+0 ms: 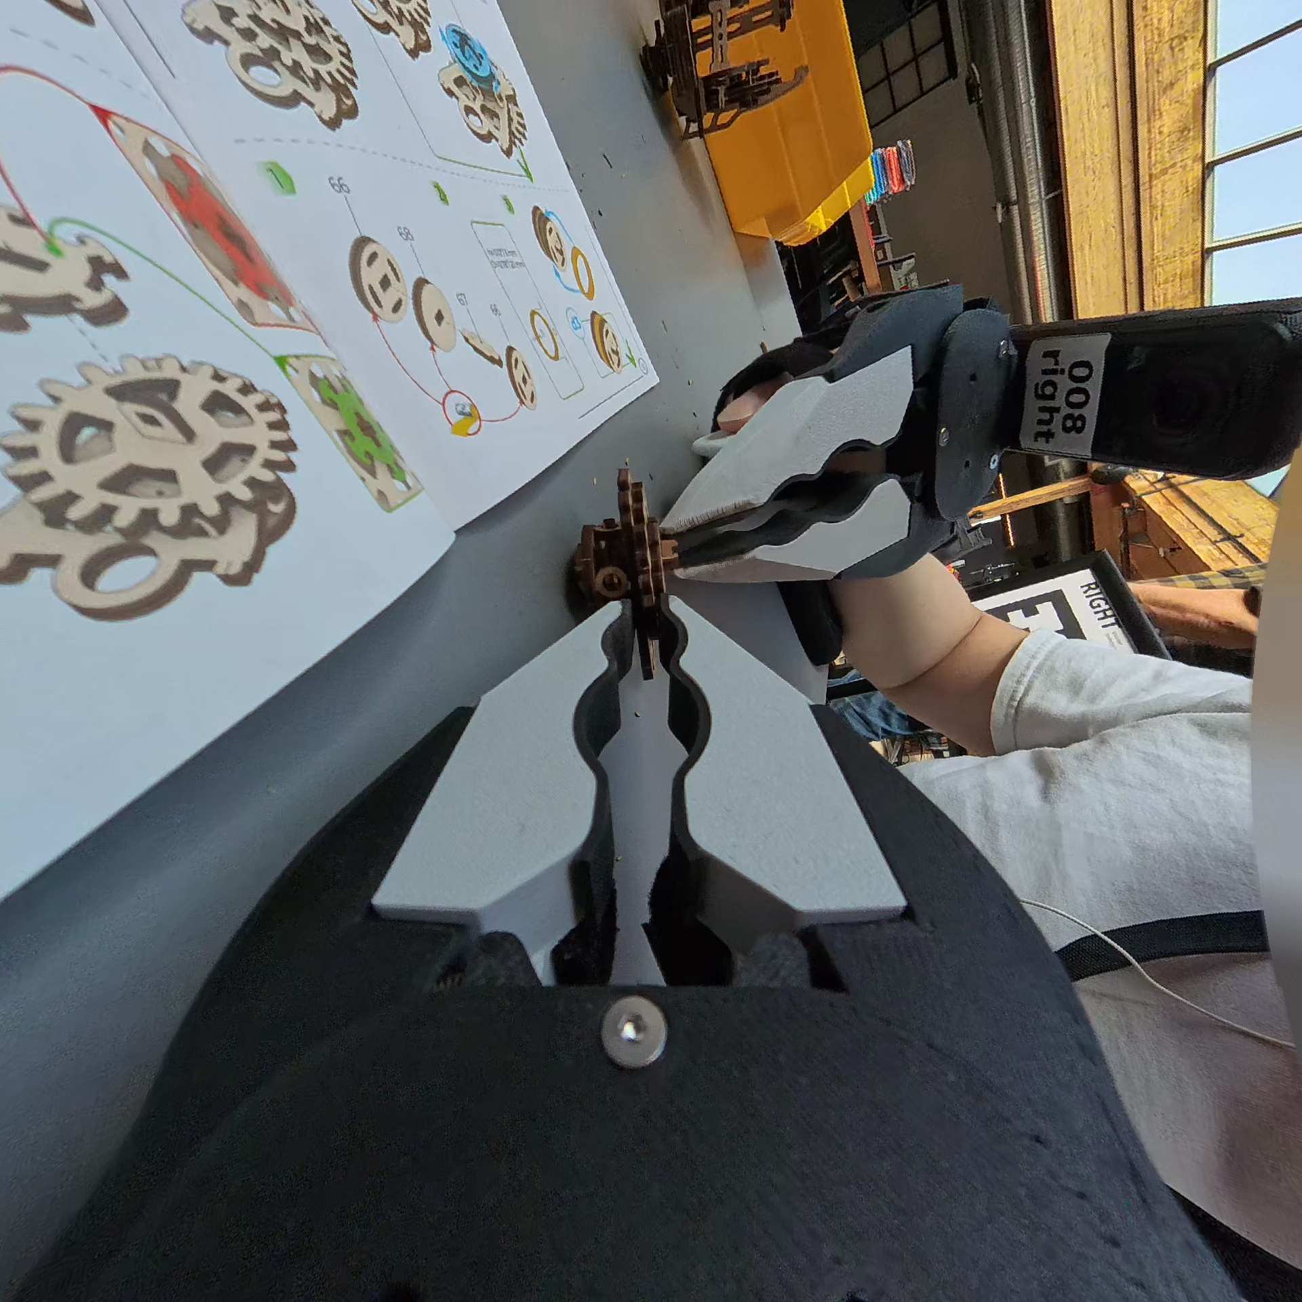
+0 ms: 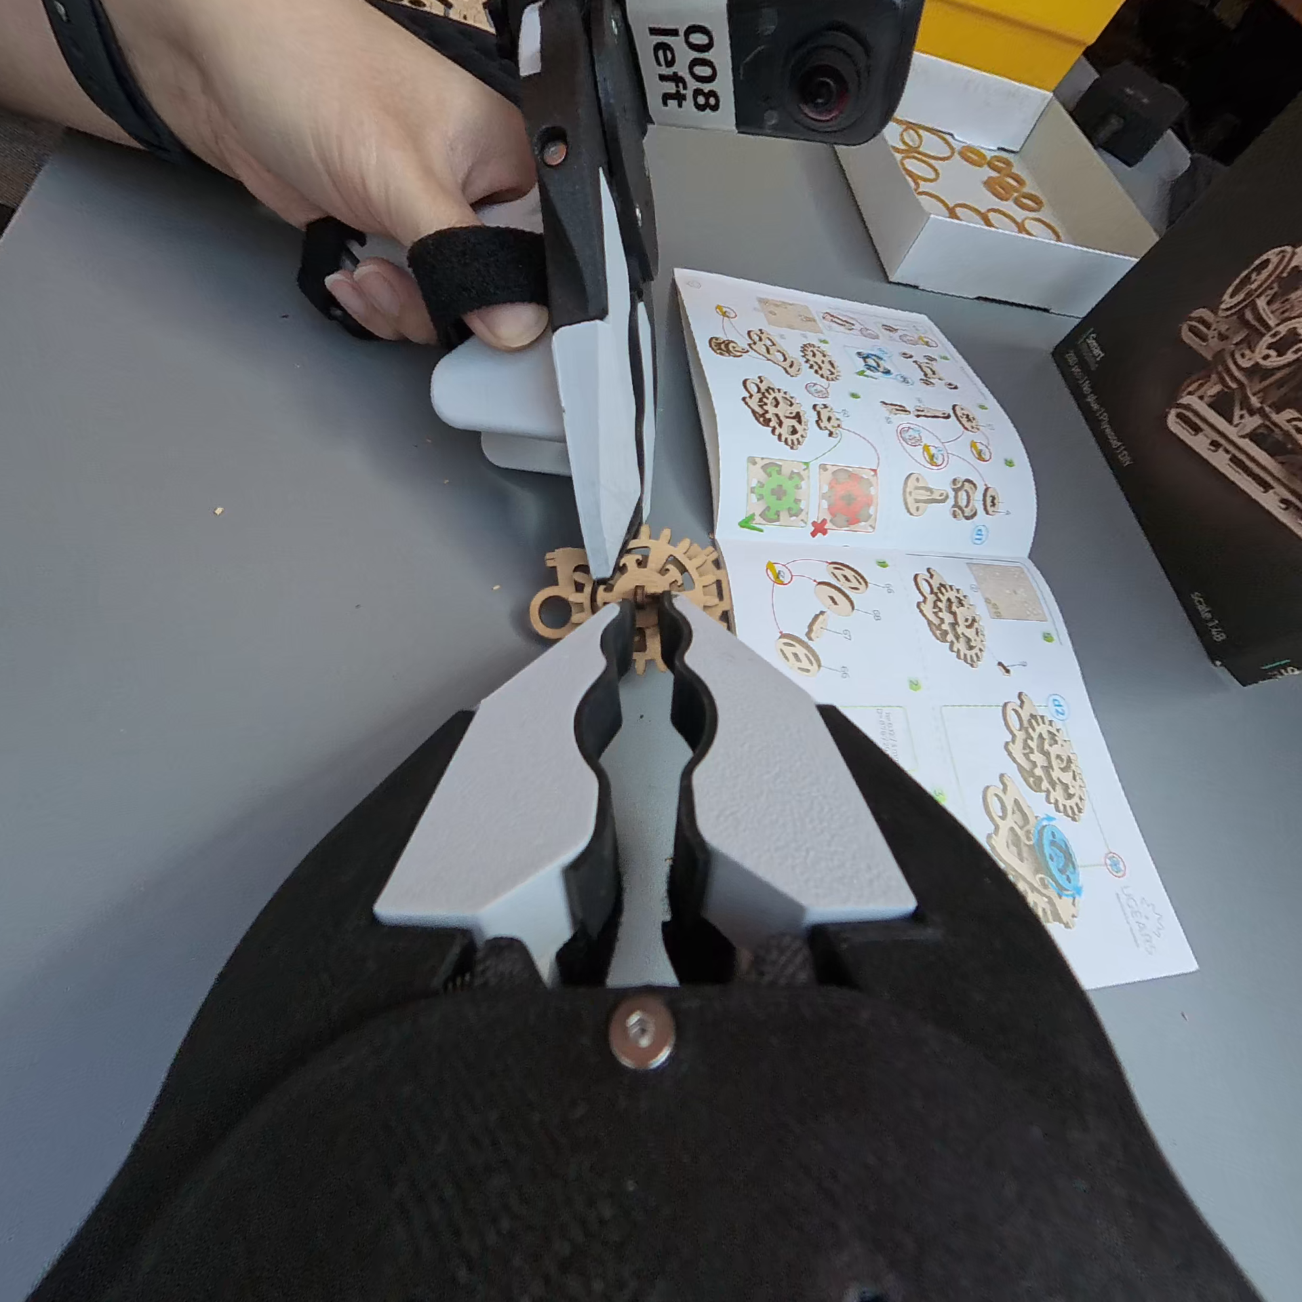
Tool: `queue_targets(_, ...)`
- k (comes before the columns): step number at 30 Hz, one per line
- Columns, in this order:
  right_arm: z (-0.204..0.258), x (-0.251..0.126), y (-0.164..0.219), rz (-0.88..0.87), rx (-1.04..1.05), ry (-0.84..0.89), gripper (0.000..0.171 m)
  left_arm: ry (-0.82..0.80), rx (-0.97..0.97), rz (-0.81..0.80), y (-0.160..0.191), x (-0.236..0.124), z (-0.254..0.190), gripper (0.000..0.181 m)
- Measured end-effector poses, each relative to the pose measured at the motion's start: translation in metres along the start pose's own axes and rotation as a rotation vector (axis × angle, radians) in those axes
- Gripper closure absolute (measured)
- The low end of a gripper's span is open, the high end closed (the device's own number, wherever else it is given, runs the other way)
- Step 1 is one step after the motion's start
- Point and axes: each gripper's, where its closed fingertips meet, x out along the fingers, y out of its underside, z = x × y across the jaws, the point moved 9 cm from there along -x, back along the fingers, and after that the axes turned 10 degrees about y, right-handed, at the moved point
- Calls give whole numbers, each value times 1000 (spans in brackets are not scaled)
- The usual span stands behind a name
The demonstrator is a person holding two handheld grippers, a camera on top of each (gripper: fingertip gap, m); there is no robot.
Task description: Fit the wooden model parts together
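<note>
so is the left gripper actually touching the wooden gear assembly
Touching. In the left wrist view the left gripper has its fingers closed on the edge of the wooden gear assembly, with no gap visible on either side.

The wooden gear assembly (image 2: pixel 637 599) is pale tan with dark brown cut edges, lying on the plain grey table (image 2: pixel 211 634). Beside the gear assembly, the instruction booklet (image 2: pixel 916 634) is white, printed with tan parts and green, red, blue and yellow marks. Beyond the booklet, the tray (image 2: pixel 986 261) is white, the box (image 2: pixel 1198 423) is black, and the bin (image 1: pixel 789 141) is yellow.
</note>
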Motion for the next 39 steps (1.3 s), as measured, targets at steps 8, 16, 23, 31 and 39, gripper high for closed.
queue_targets(8,-6,0,0,-2,-58,-34,171,13,-15,-3,-1,0,1,177)
queue_targets(16,-5,0,0,6,-11,-51,166,17,-22,-3,-1,0,2,177)
queue_targets(23,-6,0,1,8,30,-49,166,17,-24,-5,-1,0,2,177)
queue_targets(31,-5,0,1,8,38,-44,166,17,-24,-6,-1,0,2,177)
queue_targets(39,-5,0,1,9,52,-43,165,16,-23,-6,-1,0,2,177)
